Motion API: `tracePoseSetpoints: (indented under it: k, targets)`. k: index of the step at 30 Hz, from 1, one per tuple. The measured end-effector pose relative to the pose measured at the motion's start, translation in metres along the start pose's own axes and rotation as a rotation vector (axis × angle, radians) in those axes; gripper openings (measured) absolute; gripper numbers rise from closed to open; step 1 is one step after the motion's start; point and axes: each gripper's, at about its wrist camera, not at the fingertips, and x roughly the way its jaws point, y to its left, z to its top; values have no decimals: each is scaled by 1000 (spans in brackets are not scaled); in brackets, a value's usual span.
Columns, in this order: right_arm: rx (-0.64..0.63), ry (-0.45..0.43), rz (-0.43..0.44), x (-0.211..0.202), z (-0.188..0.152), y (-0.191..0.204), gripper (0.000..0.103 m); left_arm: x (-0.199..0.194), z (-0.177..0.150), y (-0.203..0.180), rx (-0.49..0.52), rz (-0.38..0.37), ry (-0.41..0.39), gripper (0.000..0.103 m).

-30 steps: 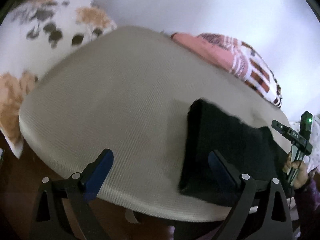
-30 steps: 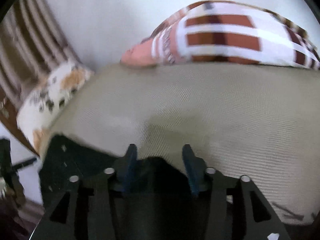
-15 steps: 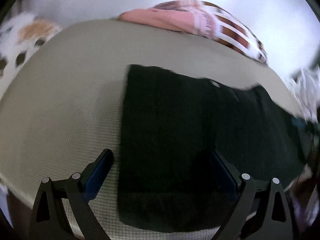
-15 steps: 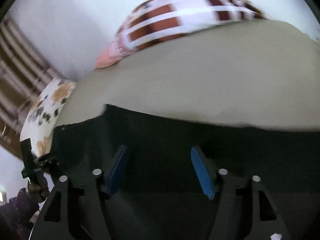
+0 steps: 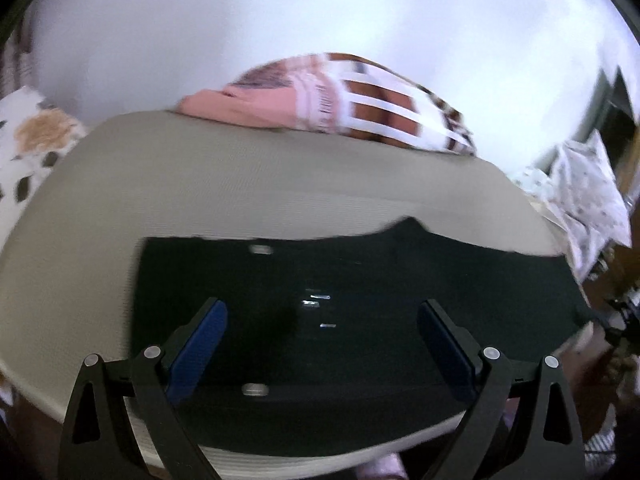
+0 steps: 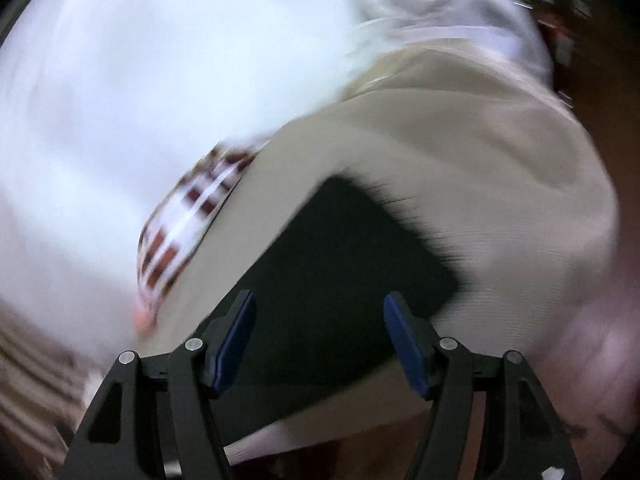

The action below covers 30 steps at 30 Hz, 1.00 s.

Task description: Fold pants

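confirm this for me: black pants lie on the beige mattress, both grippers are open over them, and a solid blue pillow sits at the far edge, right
Not quite. The pillow is pink with brown and white checks, as the left wrist view shows. The rest holds: black pants on the beige mattress, left gripper and right gripper open.

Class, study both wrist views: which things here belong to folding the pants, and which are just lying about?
Part of the job:
black pants
beige mattress, the work surface
left gripper, open
right gripper, open

Lying about:
pink and brown checked blanket
spotted pillow
floral white cloth
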Motion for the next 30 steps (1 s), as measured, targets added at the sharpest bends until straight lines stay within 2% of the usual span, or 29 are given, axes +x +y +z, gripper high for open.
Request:
tracePoseSetpoints:
  k: [3,7,12,19,22,26,30]
  targets:
    - [122,-38,70,-11,5,-32,64,12,3,-31,46,-37,35,96]
    - [174,-32,96,-2,6,-47,64,24,1,-66,107,-56,93,96]
    - [220,-15,147,9,-1,-58,64,19,-7,-81,125,-74,105,96]
    - [188,14,182,23,-2,-45,65,29,-15,-82,79,-94,169,96]
    - [170,16,214,21,-1,-38,64,29,-16,-82,76,-95,162,96]
    - [120,38,168,34,4,-32,63,31,-18,-83,80,-101,175,96]
    - [113,40,174,43,6,-26,63,33,-20,-82,81,-101,189,96]
